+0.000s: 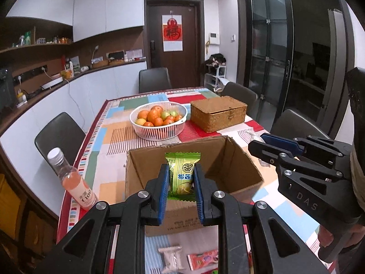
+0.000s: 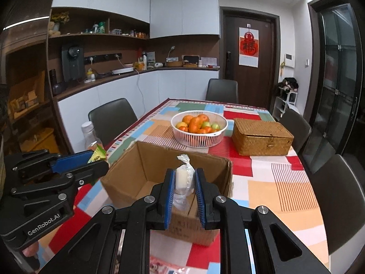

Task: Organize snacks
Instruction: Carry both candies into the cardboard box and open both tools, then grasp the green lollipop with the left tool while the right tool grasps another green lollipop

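**2 snacks poised over the box**

Green snack packet (image 1: 182, 173) clamped upright in left tool (image 1: 181, 194), white wrapped candy (image 2: 183, 178) pinched in right tool (image 2: 184, 196), both above open cardboard box (image 1: 239, 159) on table (image 2: 285, 182), seemingly for dropping in.

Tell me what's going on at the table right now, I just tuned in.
A person is sorting snacks into an open cardboard box using two handheld tools. The left tool is shut on a green snack packet, held over the box's near edge. The right tool is shut on a white candy in a clear wrapper, also above the box. Neither has been dropped in yet. More wrapped snacks lie on the tablecloth in front of the box; a drink bottle stands to its left.
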A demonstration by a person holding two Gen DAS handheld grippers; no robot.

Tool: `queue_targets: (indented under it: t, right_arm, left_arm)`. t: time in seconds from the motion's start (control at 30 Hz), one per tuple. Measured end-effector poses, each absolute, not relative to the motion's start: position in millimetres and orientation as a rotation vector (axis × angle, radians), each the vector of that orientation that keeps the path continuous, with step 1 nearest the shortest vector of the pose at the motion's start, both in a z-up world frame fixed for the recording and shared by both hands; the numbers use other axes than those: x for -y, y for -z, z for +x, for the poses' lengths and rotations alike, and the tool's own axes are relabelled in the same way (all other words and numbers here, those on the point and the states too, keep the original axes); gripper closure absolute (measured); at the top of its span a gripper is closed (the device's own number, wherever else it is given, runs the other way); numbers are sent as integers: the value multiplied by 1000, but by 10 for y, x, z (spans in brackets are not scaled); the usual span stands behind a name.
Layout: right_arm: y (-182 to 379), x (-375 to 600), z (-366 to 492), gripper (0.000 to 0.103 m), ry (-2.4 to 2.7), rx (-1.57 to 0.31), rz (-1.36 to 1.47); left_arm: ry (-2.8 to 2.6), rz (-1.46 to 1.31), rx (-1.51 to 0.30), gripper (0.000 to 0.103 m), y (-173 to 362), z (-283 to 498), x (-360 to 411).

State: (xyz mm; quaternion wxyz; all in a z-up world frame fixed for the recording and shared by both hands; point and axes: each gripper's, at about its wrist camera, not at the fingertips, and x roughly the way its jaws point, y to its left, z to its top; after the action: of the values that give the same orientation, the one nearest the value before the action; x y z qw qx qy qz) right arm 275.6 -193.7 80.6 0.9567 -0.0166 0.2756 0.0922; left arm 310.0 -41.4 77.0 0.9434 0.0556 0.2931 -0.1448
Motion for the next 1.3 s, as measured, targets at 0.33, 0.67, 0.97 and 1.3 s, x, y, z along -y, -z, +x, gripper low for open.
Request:
queue_targets:
  t: [0.33, 0.67, 0.97, 1.3]
  right_arm:
    - [-673, 1956, 3181, 84, -165, -626, -31]
    - [-639, 1929, 2979, 68, -193, -630, -19]
    - [-654, 1890, 2461, 68, -230, -604, -34]
    - [-533, 1845, 1973, 68, -270, -633, -32]
  left_arm:
    - [258, 140, -707, 70, -580, 3595, 502]
    - [272, 141, -672, 60, -608, 3243, 420]
    - [308, 154, -641, 56, -584, 2712, 380]
    - [342, 196, -622, 55, -514, 2216, 386]
